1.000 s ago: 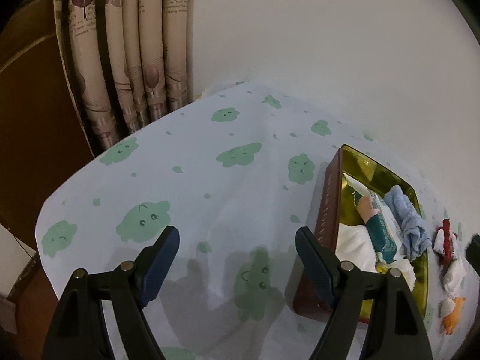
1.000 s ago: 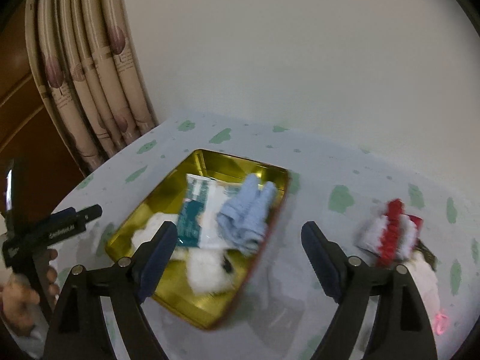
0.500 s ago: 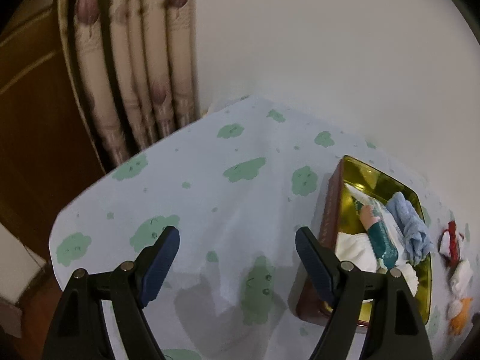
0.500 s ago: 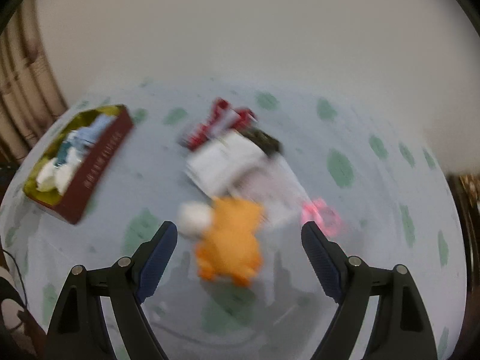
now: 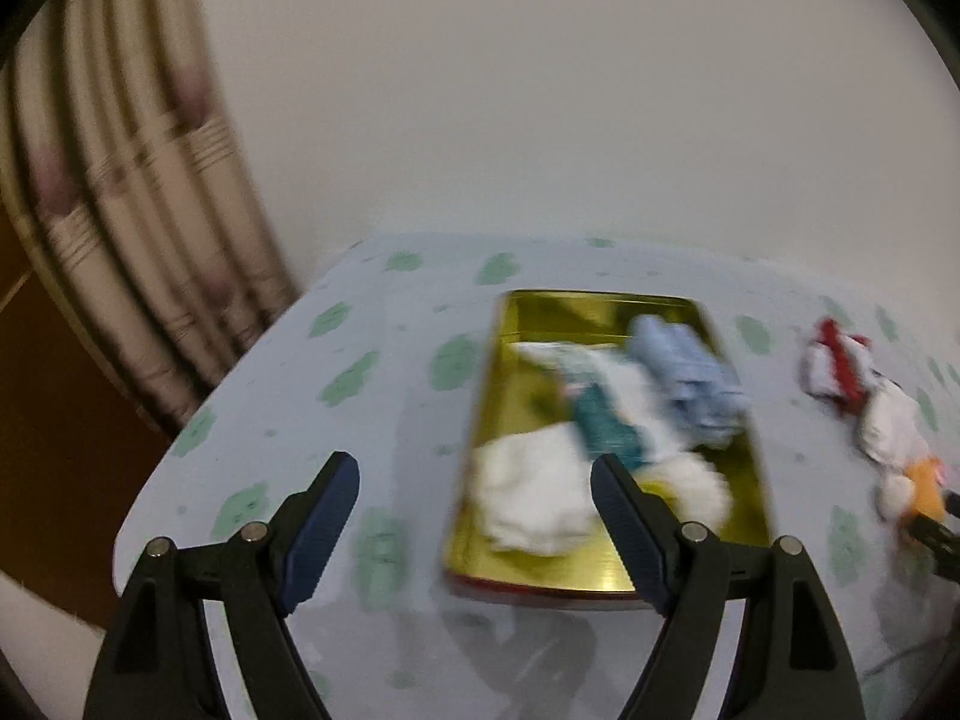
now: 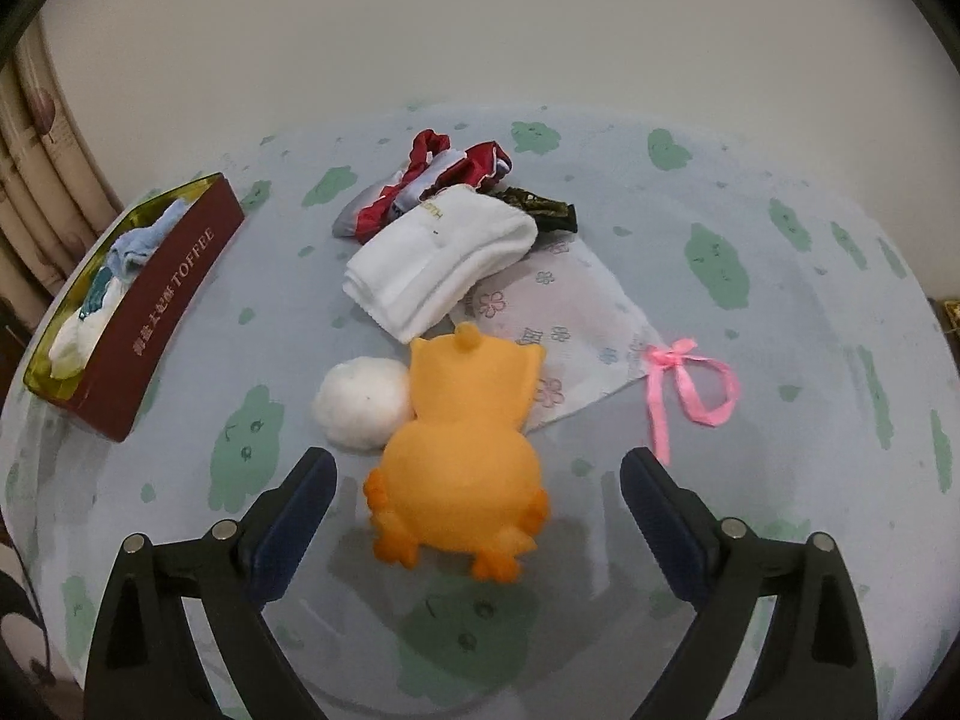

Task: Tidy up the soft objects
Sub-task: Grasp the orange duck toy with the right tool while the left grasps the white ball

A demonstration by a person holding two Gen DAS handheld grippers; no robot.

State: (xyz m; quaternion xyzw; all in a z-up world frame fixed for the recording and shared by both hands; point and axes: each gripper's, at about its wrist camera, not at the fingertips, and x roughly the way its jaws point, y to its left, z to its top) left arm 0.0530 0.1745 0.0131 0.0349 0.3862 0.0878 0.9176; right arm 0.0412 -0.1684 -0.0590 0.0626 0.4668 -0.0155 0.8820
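Right wrist view: swung off the gold-lined toffee tin (image 6: 174,294) onto the orange plush chick (image 6: 462,456), right gripper (image 6: 477,492) wide and empty; next pick likely. Left gripper (image 5: 474,510) wide, newly facing tin

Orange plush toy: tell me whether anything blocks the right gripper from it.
Nothing visible does. The orange plush toy lies just ahead of the open right gripper; the white pom-pom only touches its left side.
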